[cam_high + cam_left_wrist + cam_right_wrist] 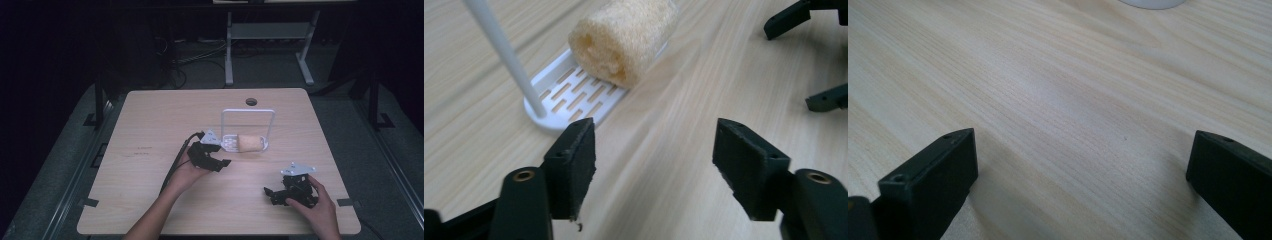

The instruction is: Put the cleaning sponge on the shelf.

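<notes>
A tan loofah sponge (249, 143) lies on its side on a white slotted rack (229, 145) with a tall wire frame (248, 111), near the middle of the table. In the left gripper view the loofah sponge (624, 37) rests on the rack's base (574, 95), just beyond my open jaws. My left gripper (223, 162) is open, held low to the rack's left front, with nothing between its fingers. My right gripper (268, 195) is open near the table's front right, over bare wood. The right gripper's jaws also appear far off in the left gripper view (809, 55).
The light wooden table (150, 150) has a round cable hole (251, 102) at its back edge. Small dark markings (142, 150) sit on the left part. Behind the table stands a white desk frame (270, 35) on a grey floor with cables.
</notes>
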A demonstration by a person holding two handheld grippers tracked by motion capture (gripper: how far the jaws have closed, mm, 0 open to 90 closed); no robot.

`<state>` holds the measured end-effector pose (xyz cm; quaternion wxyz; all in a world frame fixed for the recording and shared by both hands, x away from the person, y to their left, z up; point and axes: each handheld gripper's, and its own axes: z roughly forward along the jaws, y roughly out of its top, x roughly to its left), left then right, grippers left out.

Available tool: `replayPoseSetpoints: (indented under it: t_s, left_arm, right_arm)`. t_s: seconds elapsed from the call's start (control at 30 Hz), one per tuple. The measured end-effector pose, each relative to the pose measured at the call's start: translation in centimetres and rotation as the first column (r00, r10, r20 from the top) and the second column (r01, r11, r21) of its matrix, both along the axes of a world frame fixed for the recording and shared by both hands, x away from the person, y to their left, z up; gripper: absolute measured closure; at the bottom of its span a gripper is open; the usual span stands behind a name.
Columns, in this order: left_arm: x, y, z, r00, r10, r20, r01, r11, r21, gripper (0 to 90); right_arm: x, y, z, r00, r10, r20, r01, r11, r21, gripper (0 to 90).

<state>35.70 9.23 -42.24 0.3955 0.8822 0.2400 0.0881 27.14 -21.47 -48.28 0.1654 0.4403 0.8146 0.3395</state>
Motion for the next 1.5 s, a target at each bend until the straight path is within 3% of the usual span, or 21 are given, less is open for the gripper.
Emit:
replayPoseSetpoints:
  t_s: [0.17,0.47,0.8,0.97,1.27,1.43,1.5]
  left_arm:
    - [-1.0,1.6,-0.1,0.9998,0.017,0.012,-0.017,0.9998,-0.005,22.1]
    - [-2.8,4.6,-0.6,0.9977,0.05,0.047,-0.05,0.9988,-0.002,16.7]
    - [-5.0,9.2,-1.3,0.9903,0.125,0.061,-0.125,0.9922,-0.003,13.1]
    - [-6.4,11.6,-2.5,0.9834,0.177,0.041,-0.176,0.9842,-0.015,13.1]
    - [-8.0,14.5,-4.0,0.9771,0.212,0.019,-0.213,0.976,0.048,13.0]
    - [-8.2,14.6,-4.7,0.9777,0.21,0.008,-0.21,0.9735,0.091,13.0]
    - [-8.2,14.5,-4.9,0.9784,0.207,0.002,-0.206,0.9749,0.085,12.9]
  right_arm:
    - [0.0,0.0,0.0,1.0,-0.001,-0.002,0.001,1.0,0.001,0.0]
    - [0.0,0.0,0.0,1.0,0.0,0.0,0.0,1.0,0.0,0.0]
    - [0.0,0.0,0.0,1.0,0.001,0.0,-0.001,1.0,0.0,0.0]
    - [0.0,0.0,0.0,1.0,0.0,0.0,0.0,1.0,0.0,0.0]
    - [0.0,0.0,0.0,1.0,-0.001,-0.001,0.001,1.0,0.001,0.0]
    - [0.0,0.0,0.0,1.0,0.0,0.0,0.0,1.0,0.0,0.0]
    - [0.0,0.0,0.0,1.0,-0.001,-0.001,0.001,1.0,0.001,0.0]
